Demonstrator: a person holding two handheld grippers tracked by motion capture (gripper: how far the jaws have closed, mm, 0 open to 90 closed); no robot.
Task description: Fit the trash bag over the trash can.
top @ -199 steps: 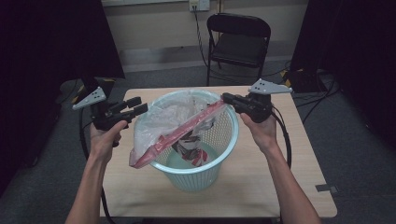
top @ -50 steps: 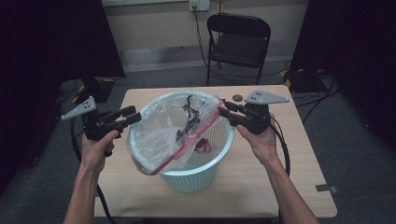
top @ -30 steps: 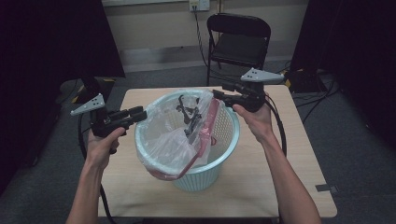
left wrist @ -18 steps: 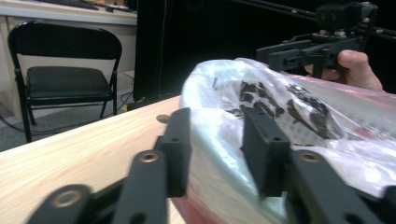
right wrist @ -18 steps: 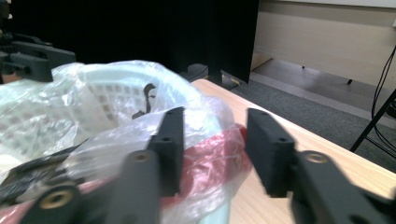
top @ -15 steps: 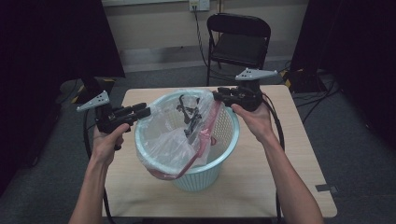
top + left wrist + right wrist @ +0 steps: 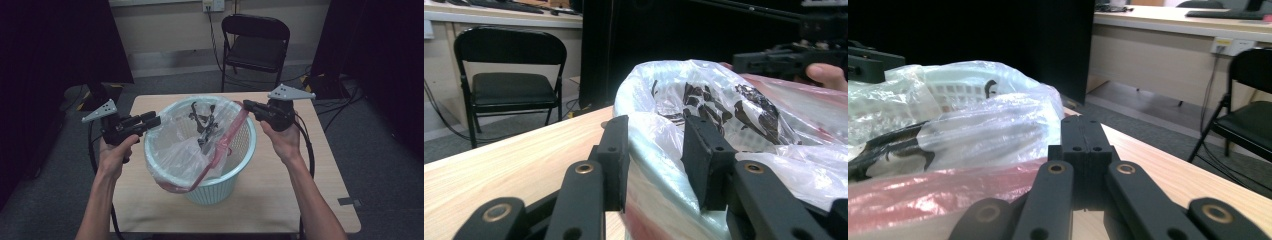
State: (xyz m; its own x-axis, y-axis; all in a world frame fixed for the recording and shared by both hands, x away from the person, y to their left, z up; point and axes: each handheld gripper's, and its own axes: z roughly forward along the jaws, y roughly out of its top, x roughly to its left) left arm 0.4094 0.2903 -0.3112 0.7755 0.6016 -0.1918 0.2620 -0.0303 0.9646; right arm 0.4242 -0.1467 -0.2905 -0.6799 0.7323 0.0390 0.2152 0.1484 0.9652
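Left gripper (image 7: 656, 165) gapes over crinkly clear bag (image 7: 195, 145) in latticed basket (image 7: 215, 185); right gripper (image 7: 1087, 135) pinches its red hem

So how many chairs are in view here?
1: a black folding chair stands on the floor beyond the table's far edge. Dark curtains might hide others.

Clear plastic bag (image 7: 192, 145) (red-rimmed, black print) is draped inside upright pale-green basket (image 7: 220, 185), its rim partly over the edge.
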